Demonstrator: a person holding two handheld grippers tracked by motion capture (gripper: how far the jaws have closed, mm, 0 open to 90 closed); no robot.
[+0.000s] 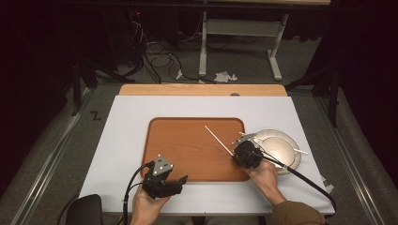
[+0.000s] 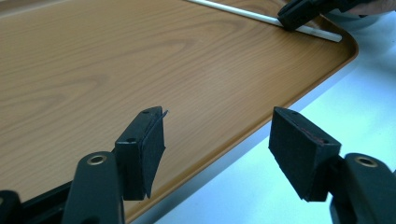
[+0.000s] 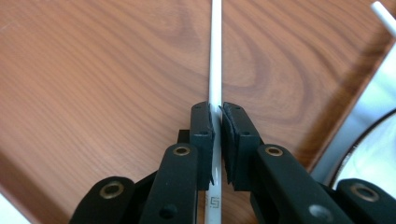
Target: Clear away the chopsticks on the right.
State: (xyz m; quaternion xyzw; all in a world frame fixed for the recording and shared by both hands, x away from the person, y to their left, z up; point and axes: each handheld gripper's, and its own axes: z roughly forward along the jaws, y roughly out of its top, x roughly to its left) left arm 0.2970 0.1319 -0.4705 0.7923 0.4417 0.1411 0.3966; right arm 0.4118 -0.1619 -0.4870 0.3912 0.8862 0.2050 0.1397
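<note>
A: On the white table cover (image 1: pixel 126 136) in the high view sits a wooden tray (image 1: pixel 183 150), and the right gripper (image 1: pixel 245 154) is at the tray's right edge, clamped on a thin white stick (image 1: pixel 218 139) that runs up and to the left across the wood.

B: And beside it?

A: Just right of the tray lies a pale plate (image 1: pixel 277 147) with a second white stick (image 1: pixel 300 151) across its rim. The left gripper (image 1: pixel 164 183) is at the tray's near edge, well apart from the stick.

B: In the left gripper view, how do its jaws stand?

A: Wide apart, with nothing between them. Below them are the tray's rounded corner (image 2: pixel 345 49) and the white cover (image 2: pixel 355 107). Far off, the other gripper's black tip (image 2: pixel 299 14) is pinched on the white stick (image 2: pixel 243 15).

B: And the right gripper view?

A: The two black pads (image 3: pixel 205 135) are nearly together, pressing on the white stick (image 3: pixel 215 56), which runs straight away from them over the wood grain (image 3: pixel 102 93). Some small printing shows on the stick between the jaws, too small to read. At the right edge are the plate's rim (image 3: pixel 369 149) and the end of the other stick (image 3: pixel 384 16).
</note>
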